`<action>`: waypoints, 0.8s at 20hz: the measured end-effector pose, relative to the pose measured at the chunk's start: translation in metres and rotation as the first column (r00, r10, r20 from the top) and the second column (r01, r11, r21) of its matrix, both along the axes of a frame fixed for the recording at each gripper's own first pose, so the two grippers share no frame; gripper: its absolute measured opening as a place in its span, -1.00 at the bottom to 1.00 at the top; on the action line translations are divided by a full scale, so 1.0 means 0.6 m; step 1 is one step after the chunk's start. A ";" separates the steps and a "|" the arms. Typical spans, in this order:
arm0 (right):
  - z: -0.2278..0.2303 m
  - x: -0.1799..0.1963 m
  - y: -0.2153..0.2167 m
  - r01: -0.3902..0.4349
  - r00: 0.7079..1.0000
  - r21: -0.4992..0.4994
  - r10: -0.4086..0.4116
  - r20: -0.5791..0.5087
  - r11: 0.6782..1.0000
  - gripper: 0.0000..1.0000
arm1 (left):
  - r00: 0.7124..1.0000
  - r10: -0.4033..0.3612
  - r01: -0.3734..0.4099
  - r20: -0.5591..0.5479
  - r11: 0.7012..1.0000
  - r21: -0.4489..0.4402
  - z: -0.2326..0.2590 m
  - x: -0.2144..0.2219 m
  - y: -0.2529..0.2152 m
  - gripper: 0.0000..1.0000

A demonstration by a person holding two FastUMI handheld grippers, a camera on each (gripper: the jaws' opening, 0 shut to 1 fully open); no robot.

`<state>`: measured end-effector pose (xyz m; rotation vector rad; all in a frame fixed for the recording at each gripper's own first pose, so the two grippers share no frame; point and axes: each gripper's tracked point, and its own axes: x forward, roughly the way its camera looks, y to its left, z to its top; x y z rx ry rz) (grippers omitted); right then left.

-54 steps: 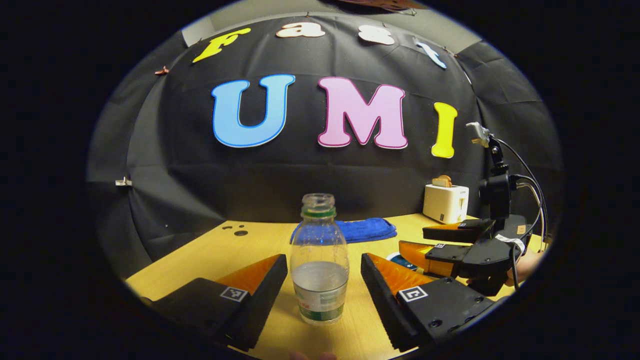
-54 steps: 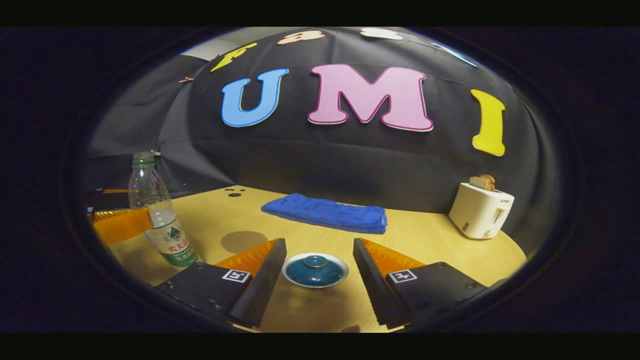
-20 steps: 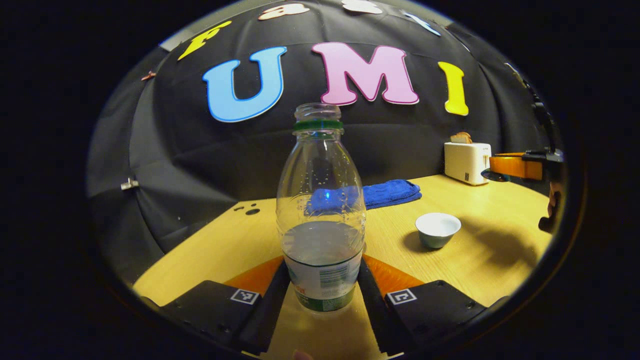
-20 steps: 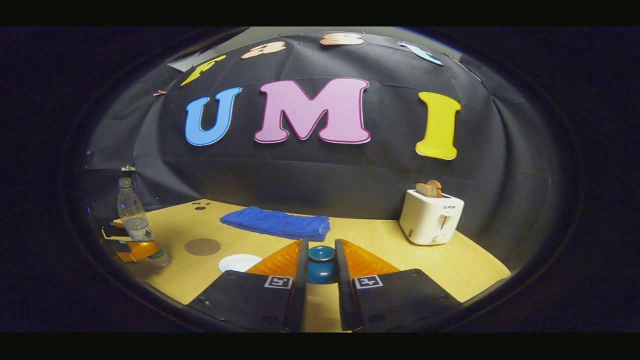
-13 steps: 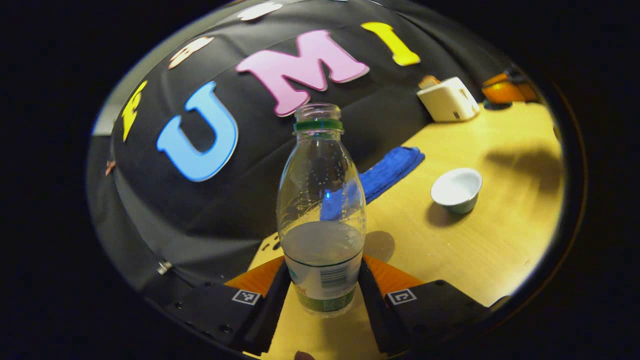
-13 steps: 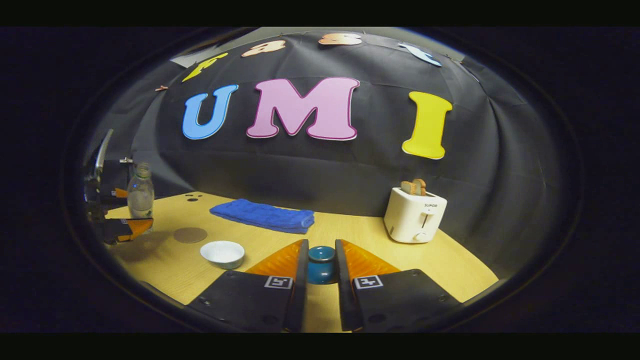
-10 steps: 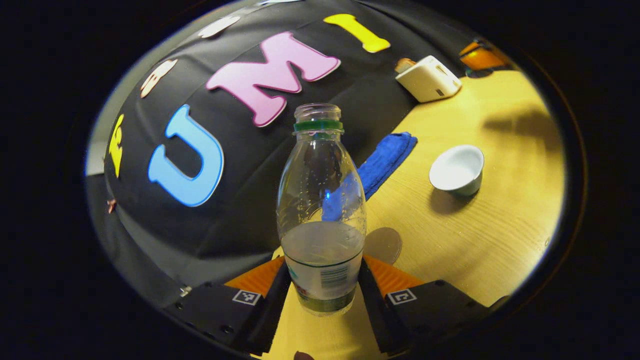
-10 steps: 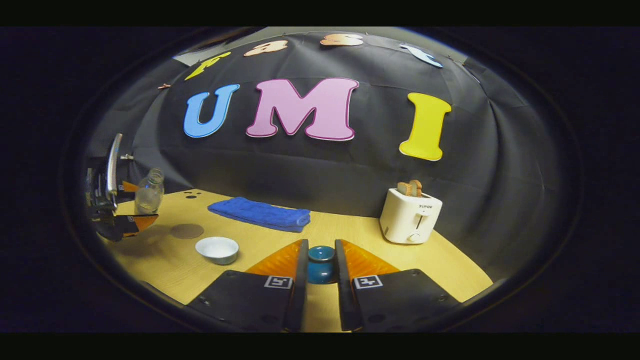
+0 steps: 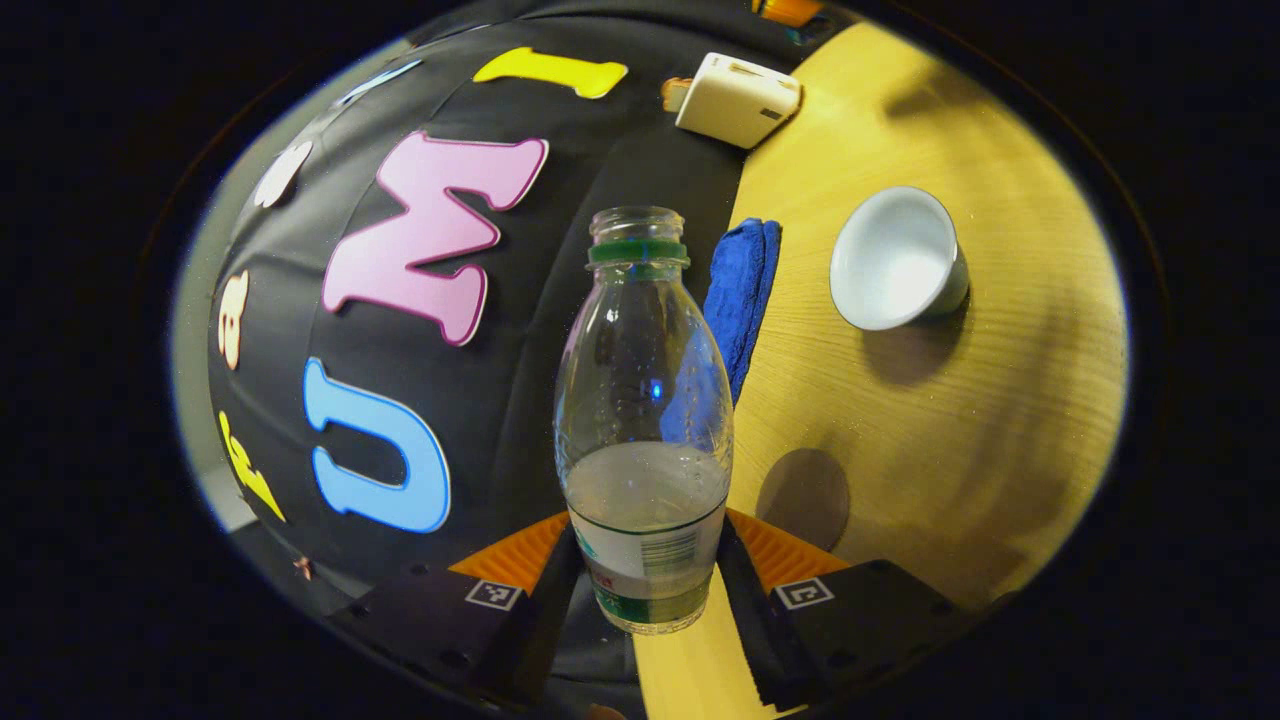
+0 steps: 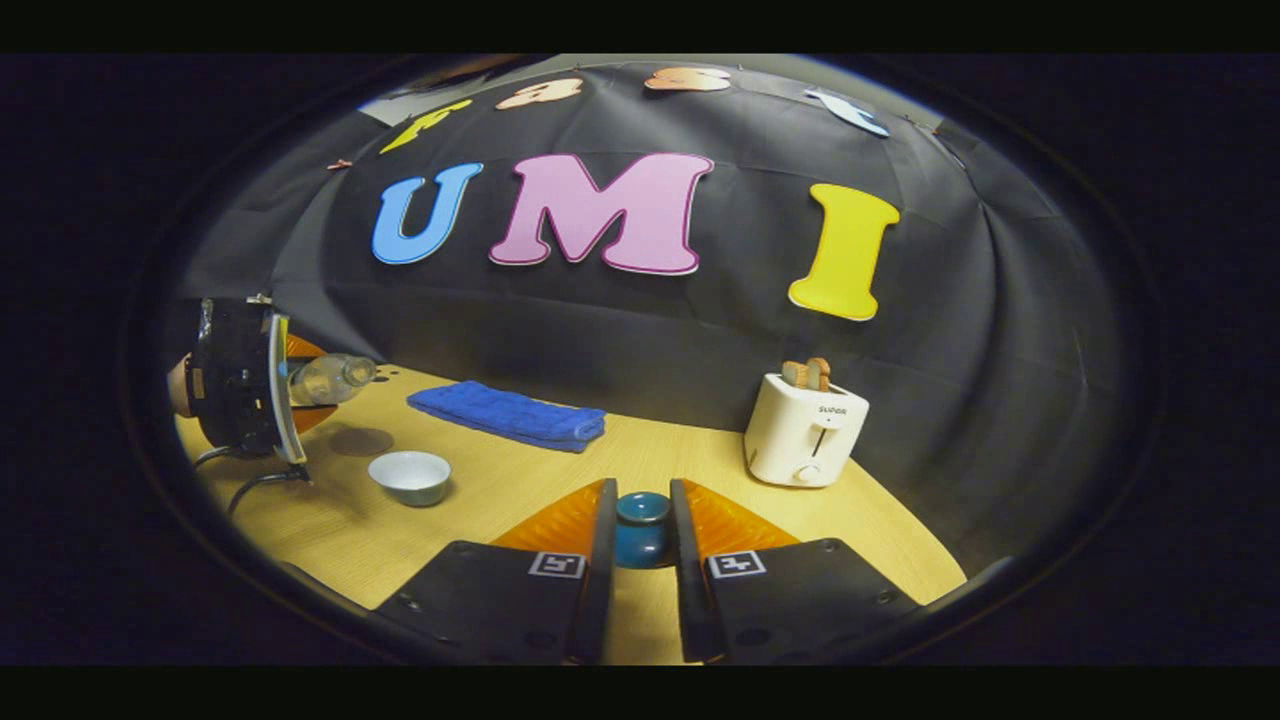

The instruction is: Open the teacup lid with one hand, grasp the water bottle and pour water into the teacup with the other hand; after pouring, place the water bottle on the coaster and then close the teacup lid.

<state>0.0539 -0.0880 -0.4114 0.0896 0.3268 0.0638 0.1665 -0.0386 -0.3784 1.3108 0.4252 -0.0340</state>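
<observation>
Left gripper view: left gripper (image 9: 645,585) clamped on water bottle (image 9: 643,420), tipped toward teacup (image 9: 895,260).
Right gripper (image 10: 640,545) closed on blue lid (image 10: 642,528), held above table (image 10: 520,480); cup uncovered.

Black gripper (image 10: 637,560), orange finger ribs

Booth wall (image 10: 620,330): black cloth, creased, hung behind and around a light wooden table (image 10: 650,455). On the table are set 1 folded blue towel (image 10: 510,413) near the wall and 1 white toaster (image 10: 805,430) loaded with 2 slices of toast (image 10: 806,373). Lighting is dim, and soft shadows are cast on the tabletop.
</observation>
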 end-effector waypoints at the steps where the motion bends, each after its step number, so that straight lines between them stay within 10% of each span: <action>1: -0.001 -0.001 -0.004 0.002 1.000 -0.002 -0.002 -0.001 1.000 -0.31 | 1.000 -0.015 0.015 0.003 0.999 0.033 0.004 0.005 -0.001 0.53; 16: -0.009 -0.005 -0.029 0.003 1.000 -0.027 -0.003 0.003 1.000 -0.31 | 0.992 -0.122 0.105 0.035 0.945 0.308 0.020 0.035 0.010 0.53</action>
